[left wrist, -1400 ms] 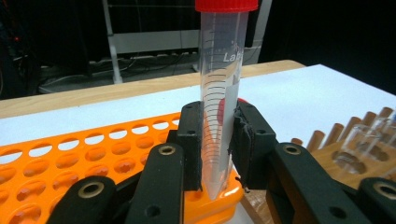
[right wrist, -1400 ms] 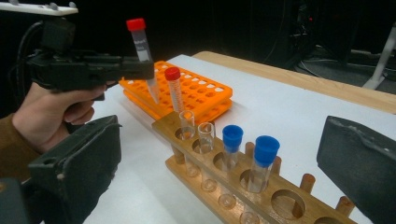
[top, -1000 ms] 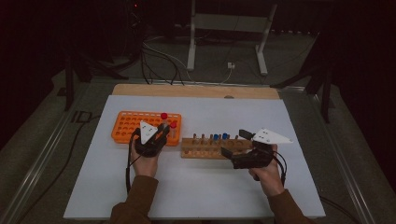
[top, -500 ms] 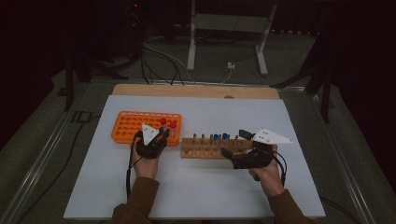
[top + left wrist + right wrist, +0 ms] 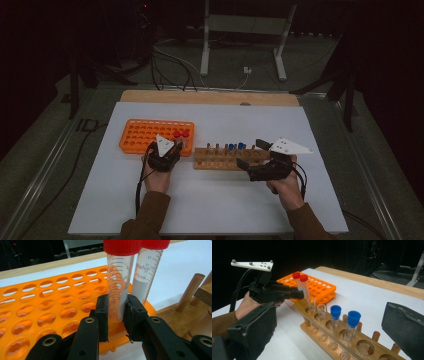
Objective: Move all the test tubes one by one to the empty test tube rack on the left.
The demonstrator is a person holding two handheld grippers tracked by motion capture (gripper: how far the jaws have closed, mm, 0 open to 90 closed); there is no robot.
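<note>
Standing: two red-capped tubes (image 5: pixel 122 277), two blue-capped tubes (image 5: pixel 335 315).

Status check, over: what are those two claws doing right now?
Left gripper shut on red-capped tube in orange rack. Right gripper open by wooden rack. Second tube close alongside.

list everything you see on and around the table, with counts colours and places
orange rack: 1, orange, left half of the white sheet
red-capped tubes: 2, clear with red caps, upright at the orange rack's right end
wooden rack: 1, light wood, centre of the sheet
blue-capped tubes: 2, clear with blue caps, in the wooden rack
uncapped tubes: 2, clear, in the wooden rack beside the blue ones
white sheet: 1, white, covers the table
metal stand: 1, grey, on the floor behind the table
left tool: 1, black, jaws closed on one red-capped tube
right tool: 1, black, jaws open by the wooden rack
</note>
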